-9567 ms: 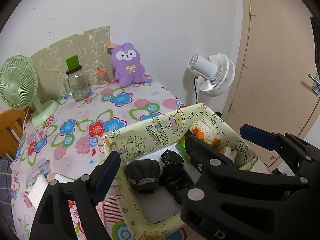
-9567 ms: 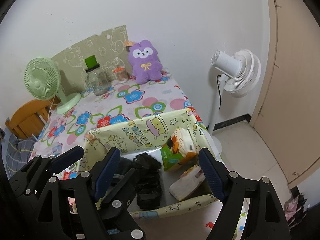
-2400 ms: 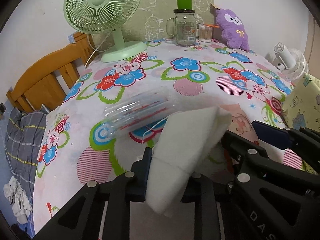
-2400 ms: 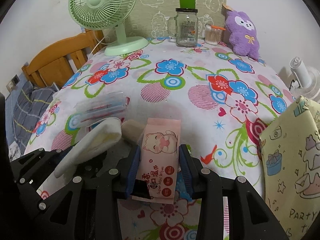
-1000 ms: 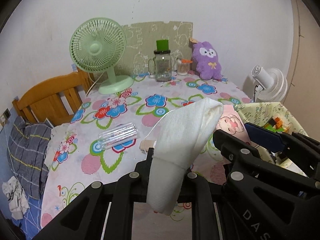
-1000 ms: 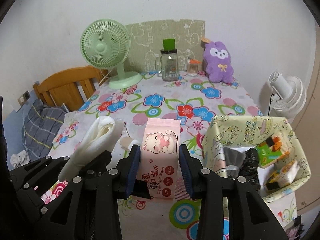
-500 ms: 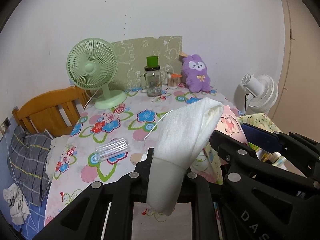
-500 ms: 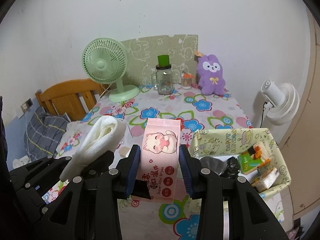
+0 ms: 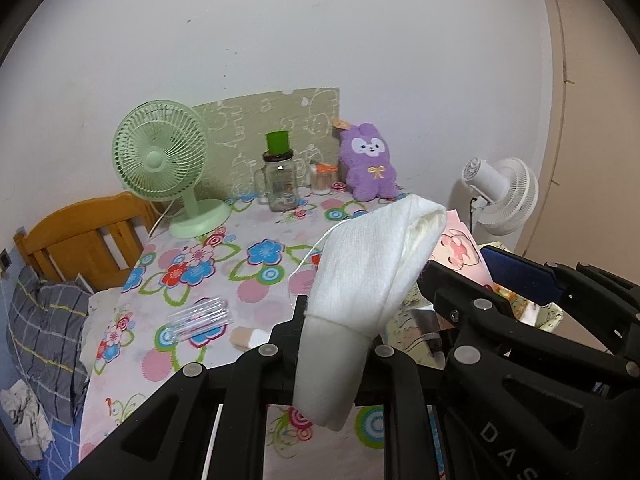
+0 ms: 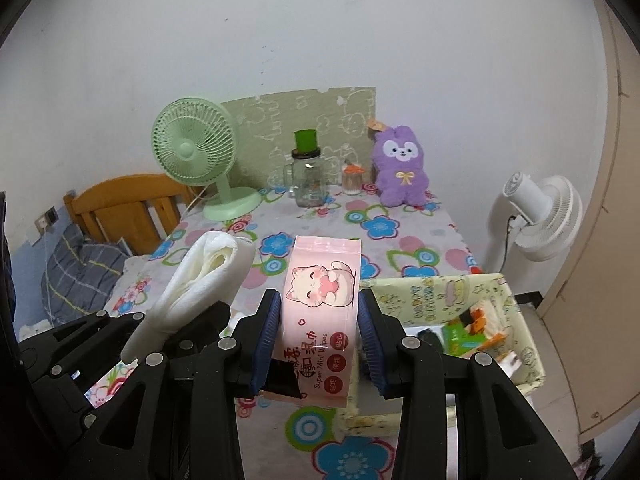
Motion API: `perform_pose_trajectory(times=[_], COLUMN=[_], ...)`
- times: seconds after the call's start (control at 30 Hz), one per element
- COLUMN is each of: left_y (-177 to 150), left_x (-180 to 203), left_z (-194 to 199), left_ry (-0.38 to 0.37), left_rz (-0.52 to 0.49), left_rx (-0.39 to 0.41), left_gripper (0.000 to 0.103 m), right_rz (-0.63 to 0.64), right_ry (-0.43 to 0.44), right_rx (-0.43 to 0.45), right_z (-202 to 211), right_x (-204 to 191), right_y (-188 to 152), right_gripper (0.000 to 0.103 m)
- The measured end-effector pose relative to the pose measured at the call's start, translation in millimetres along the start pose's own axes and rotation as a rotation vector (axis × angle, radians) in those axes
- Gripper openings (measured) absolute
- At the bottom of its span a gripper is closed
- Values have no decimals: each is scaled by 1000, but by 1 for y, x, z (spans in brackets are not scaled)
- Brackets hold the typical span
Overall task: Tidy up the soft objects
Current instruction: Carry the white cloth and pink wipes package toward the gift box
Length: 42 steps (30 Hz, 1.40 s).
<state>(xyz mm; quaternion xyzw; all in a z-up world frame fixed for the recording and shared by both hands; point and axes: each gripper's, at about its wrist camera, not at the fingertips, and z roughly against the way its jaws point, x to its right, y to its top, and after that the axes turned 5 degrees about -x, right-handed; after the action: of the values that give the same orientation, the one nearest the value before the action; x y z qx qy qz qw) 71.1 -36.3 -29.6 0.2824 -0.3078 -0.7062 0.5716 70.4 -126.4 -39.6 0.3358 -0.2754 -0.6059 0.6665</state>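
Observation:
My left gripper (image 9: 336,340) is shut on a folded white cloth (image 9: 364,280) and holds it high above the floral table (image 9: 240,264). The cloth also shows in the right wrist view (image 10: 200,280). My right gripper (image 10: 318,320) is shut on a pink pack of wet wipes (image 10: 320,300) with a cat picture, held upright above the table. The yellow patterned storage box (image 10: 448,292) stands below and to the right, with dark socks and colourful packs inside. A purple plush bunny (image 10: 402,168) sits at the table's far edge.
A green desk fan (image 10: 196,152), a glass jar with green lid (image 10: 306,176) and a small cotton-swab jar (image 10: 352,178) stand at the back. A clear plastic case (image 9: 200,316) lies on the table. A white floor fan (image 10: 540,216) is right; a wooden chair (image 10: 124,204) is left.
Both grippers have risen further with their loads and drawn back, so the table and box look smaller and lower. The holds on cloth and wipes are unchanged.

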Motion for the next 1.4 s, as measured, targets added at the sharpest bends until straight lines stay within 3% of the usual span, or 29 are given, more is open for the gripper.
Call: perform_pose_trajectory(times=[0.73, 1.4], left_y=[17, 20], left_x=[57, 102], left_z=[-21, -59], left_ry=[-79, -131], left_rz=[-82, -130], left_rx=[2, -71], left_gripper=[13, 13], right_rz=[-73, -144], right_ry=[-83, -131], right_rx=[12, -32], right_z=[2, -23], right_x=[61, 114], right_y=[1, -8], right_gripper=[43, 43])
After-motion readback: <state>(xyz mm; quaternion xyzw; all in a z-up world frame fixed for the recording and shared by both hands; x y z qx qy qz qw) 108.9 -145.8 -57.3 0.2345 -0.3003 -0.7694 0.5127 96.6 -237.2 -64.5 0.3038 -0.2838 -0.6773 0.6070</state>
